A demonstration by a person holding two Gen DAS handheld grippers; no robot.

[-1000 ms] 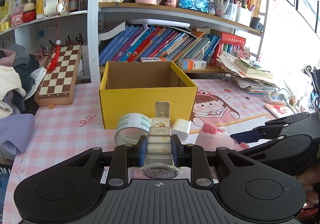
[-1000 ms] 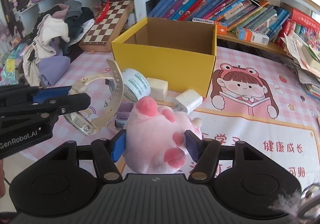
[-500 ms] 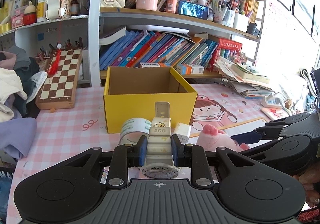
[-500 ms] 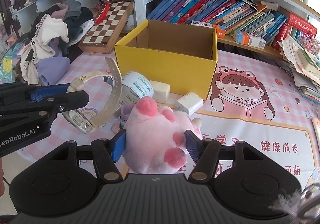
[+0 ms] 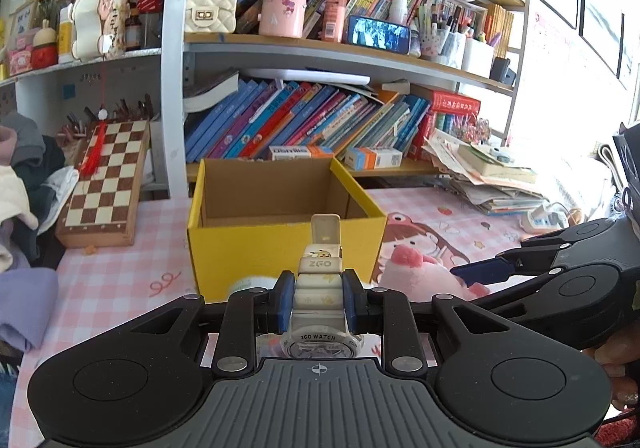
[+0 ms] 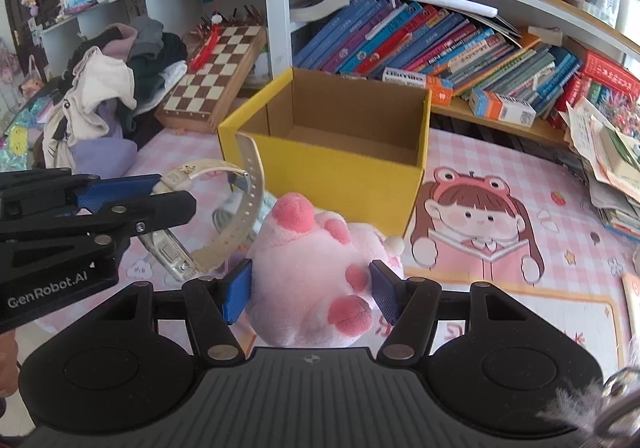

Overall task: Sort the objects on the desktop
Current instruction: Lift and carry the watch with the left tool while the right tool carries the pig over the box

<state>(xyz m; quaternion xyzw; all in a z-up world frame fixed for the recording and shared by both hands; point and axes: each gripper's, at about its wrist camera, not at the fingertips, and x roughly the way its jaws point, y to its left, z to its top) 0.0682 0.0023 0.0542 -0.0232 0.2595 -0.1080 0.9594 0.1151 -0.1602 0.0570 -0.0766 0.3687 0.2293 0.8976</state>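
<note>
Containers: one yellow cardboard box (image 6: 332,152) stands open-topped on the pink checked tablecloth (image 5: 116,280), in front of the bookshelf (image 5: 320,120). Its brown interior shows bare walls and floor; nothing is visible inside, though the near floor is hidden by the front wall.

Left to right in the right wrist view: a heap of clothes (image 6: 108,96) at the table's far left; a wooden chessboard (image 6: 216,76) leaning beside it; the left gripper (image 5: 316,302) clamped on the strap of a cream watch (image 6: 224,216), held above the table near the box's front left corner. The watch has a pale perforated strap curving upward, a small yellow cartoon print near the buckle, and a round face lettered "ZGO WATCH". A roll of tape (image 6: 228,212) lies partly hidden behind the strap, at the foot of the box.

Next, the right gripper (image 6: 312,288) is closed on a pink plush toy (image 6: 308,272), blue pads pressing into both flanks. The toy is soft pale pink with darker pink paw pads, and sits in front of the box's front wall. To its right lies a printed cartoon-girl mat (image 6: 476,224).
</note>
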